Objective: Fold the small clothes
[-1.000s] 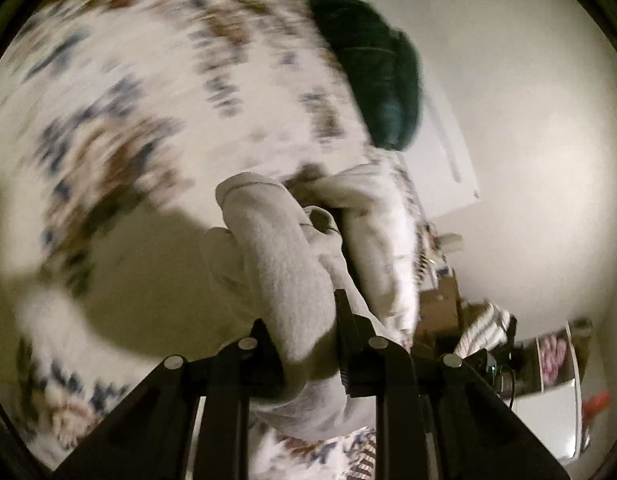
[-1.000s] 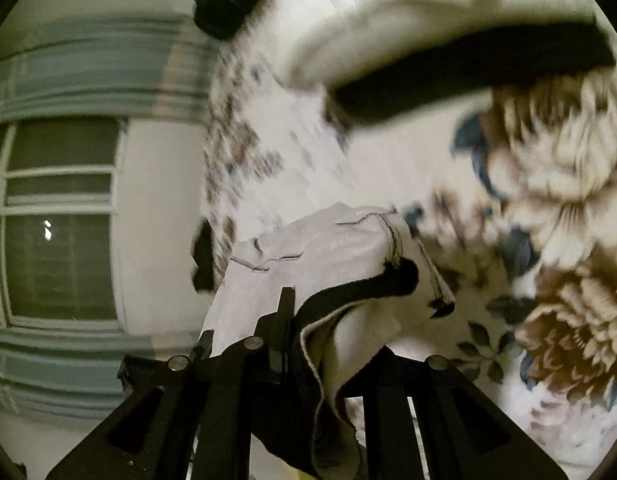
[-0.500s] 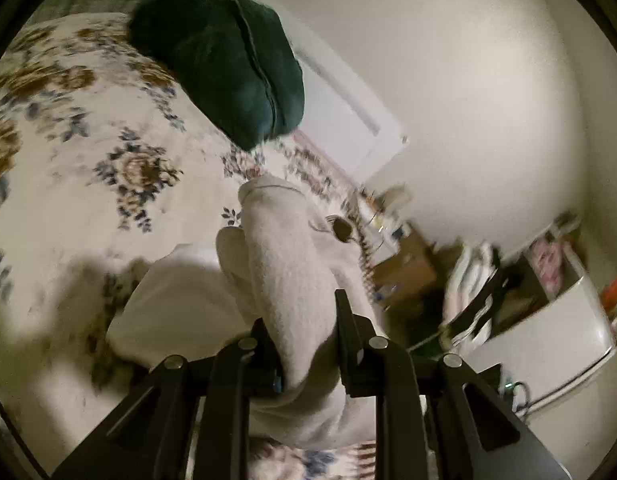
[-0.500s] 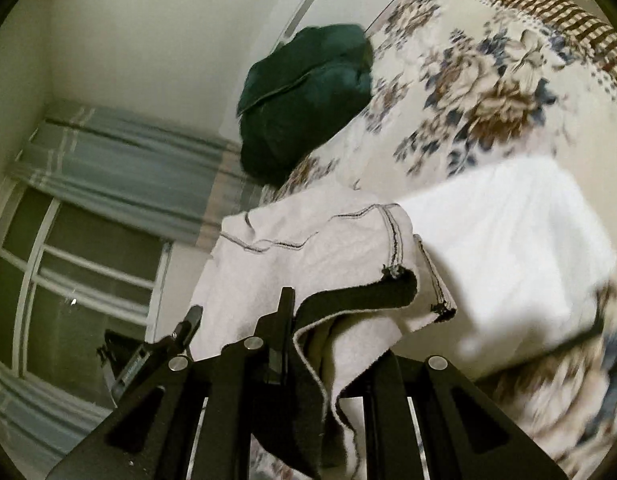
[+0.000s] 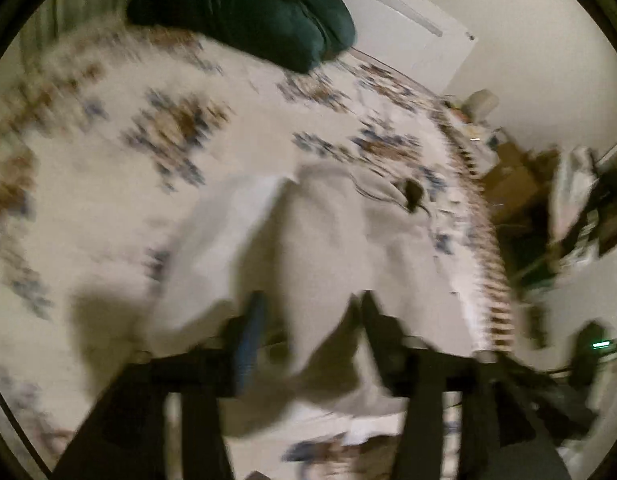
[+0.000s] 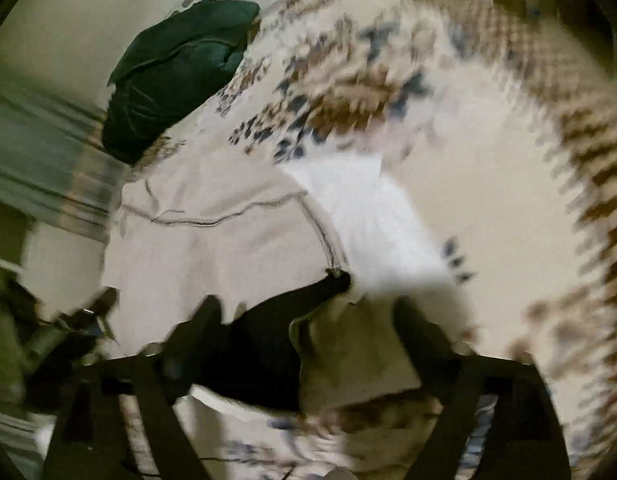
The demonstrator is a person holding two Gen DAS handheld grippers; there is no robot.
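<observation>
Left tool (image 5: 308, 312): fingers now spread apart. Half a second ago they were clamped on a bunched roll of the cloth; that roll has slipped free and lies between them.
Right tool (image 6: 304, 320): fingers also spread apart, where half a second ago they pinched the dark-trimmed edge. The trim (image 6: 292, 300) sits loose in the gap.
Cloth (image 5: 320, 232): pale grey with dark stitching, down on the bed (image 5: 108, 168), partly spread, one layer draped over another. In the right view it overlaps a white piece (image 6: 372, 216) lying just beside it.
Change: both views are smeared with motion blur and the bed fills more of each view than before, so the tools have come down and let go together.
Meaning: reads as a fold just laid, or the cloth dropped for a fresh grip; which of the two I cannot tell.
State of fold: edges look uneven, and a hump of fabric stands between the left fingers, so likely not flat yet.
Next, as a guess: pick new corners and smooth the layer.
Pillow (image 5: 244, 4): dark green, at the head of the bed, well apart from the work.
</observation>
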